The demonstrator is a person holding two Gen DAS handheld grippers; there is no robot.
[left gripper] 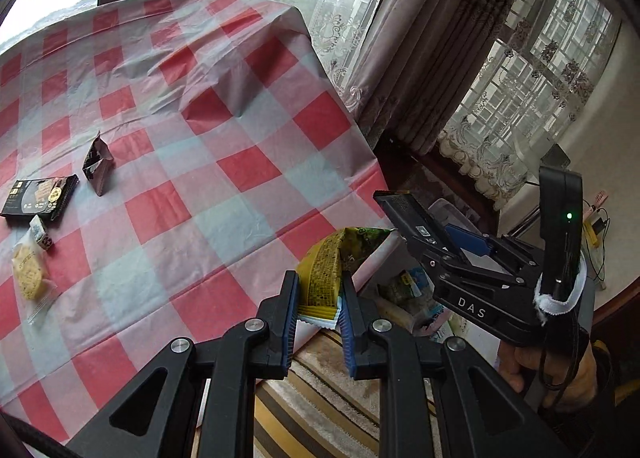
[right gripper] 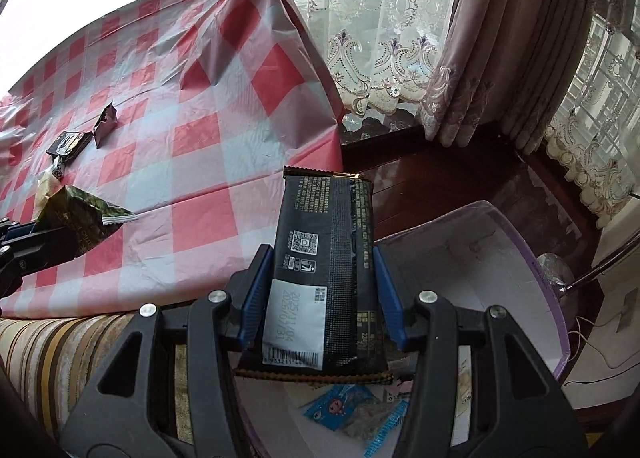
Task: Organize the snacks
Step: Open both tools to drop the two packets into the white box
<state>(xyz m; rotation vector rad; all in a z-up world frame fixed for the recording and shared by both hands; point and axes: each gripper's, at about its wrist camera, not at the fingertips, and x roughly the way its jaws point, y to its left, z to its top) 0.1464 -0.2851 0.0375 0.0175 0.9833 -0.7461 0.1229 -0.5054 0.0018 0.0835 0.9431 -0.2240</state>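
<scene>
My left gripper (left gripper: 320,284) is shut on a crumpled yellow-green snack packet (left gripper: 322,270), held over the near right edge of the checked table (left gripper: 224,161). In the right wrist view that green packet (right gripper: 82,217) sticks out of the left gripper (right gripper: 38,236) at the far left. My right gripper (right gripper: 322,258) is shut on a long black snack packet (right gripper: 324,250), printed back facing up, above a white box with a purple rim (right gripper: 532,258). From the left wrist view, the right gripper (left gripper: 444,236) and its black packet (left gripper: 400,209) hang beyond the table edge.
On the table's left lie a black packet (left gripper: 40,199), a small dark wrapper (left gripper: 97,163), a small white pack (left gripper: 42,234) and a clear-wrapped yellow cracker (left gripper: 30,278). The box holds a blue packet (right gripper: 344,410) and other snacks. A striped cushion (right gripper: 60,354) is below; curtains hang behind.
</scene>
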